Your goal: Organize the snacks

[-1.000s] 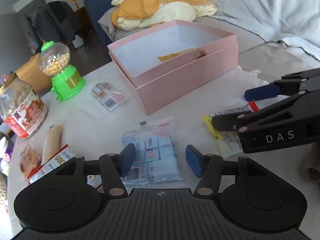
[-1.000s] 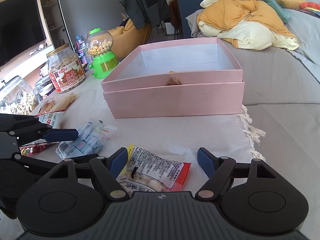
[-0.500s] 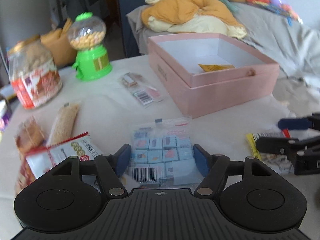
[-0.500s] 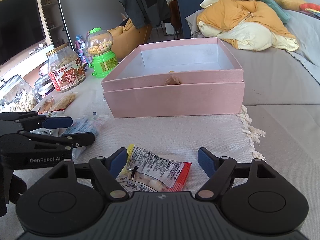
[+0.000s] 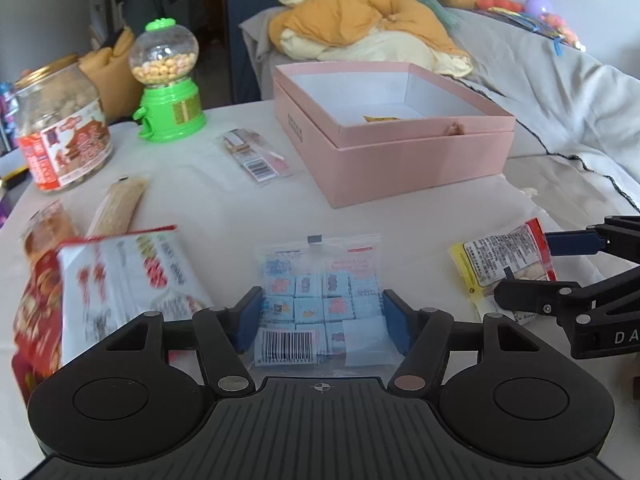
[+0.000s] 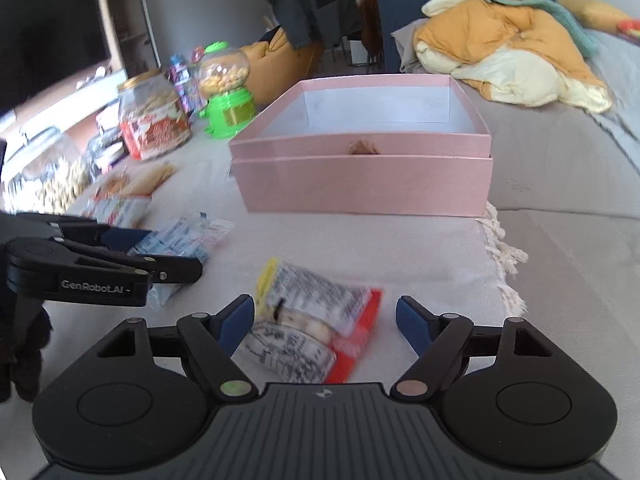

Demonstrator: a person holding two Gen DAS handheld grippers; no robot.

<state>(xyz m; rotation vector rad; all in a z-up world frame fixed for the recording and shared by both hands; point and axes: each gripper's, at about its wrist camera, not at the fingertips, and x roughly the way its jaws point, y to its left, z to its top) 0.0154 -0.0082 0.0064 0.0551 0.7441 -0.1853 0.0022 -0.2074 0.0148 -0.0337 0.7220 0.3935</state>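
The pink box [image 5: 400, 152] at 12 o'clock on the worktop [image 5: 208, 208] holds barely one snack; most packets remain outside. The left claw [image 5: 322, 316], just closing, brackets the blue candy bag [image 5: 320, 300], pads not yet pressing. The right claw [image 6: 325, 322] gapes around the red-edged packet [image 6: 316, 320].

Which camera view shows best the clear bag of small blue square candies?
The left wrist view: the clear bag of small blue square candies lies centred and sharp, its barcode visible. In the right wrist view the bag is at the left edge, foreshortened and partly hidden behind the left gripper.
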